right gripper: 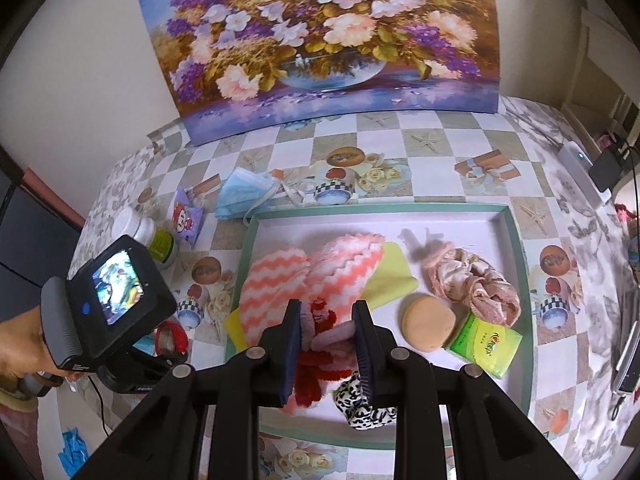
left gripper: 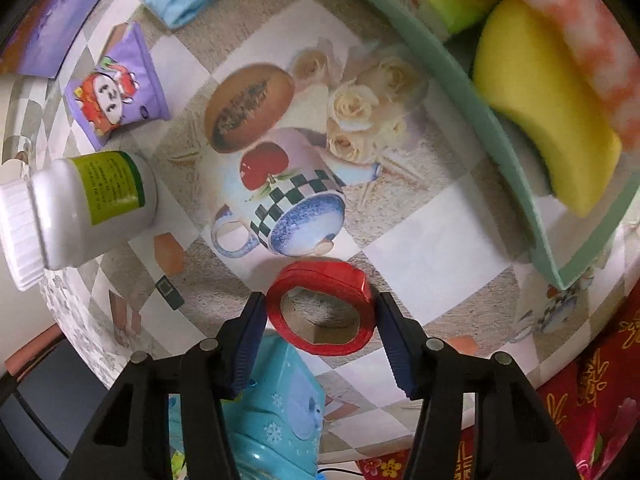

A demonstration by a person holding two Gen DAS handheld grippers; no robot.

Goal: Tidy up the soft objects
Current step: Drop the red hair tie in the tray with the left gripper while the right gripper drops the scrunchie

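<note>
My left claw (left gripper: 320,312) pointed steeply down at the red fuzzy ring (left gripper: 320,307), a loop of chenille-like material lying flat on the desk (left gripper: 420,240) near its front edge, and the ring sat squarely between my two blue pads (left gripper: 250,340). Its longer axis ran across from pad to pad, so the jaws bracketed it at its widest; the right pad looked to be at the rim, the left perhaps just apart, and I could not tell whether I was pressing yet. I judged that the coming move turned on closing evenly across that width. The pale green shallow tray (left gripper: 472,92) lay to the upper right in my left view, holding a yellow sponge (left gripper: 540,108). My right claw (right gripper: 328,344) hovered over the tray's near side, closed on a soft red and pink fuzzy bundle (right gripper: 320,344). Only the right view showed the tray's contents whole: coral zigzag cloths (right gripper: 304,280), a round tan puff (right gripper: 428,328), a green packet (right gripper: 486,346). Only the left view showed the ring's hollow centre and how the pads lined up.
</note>
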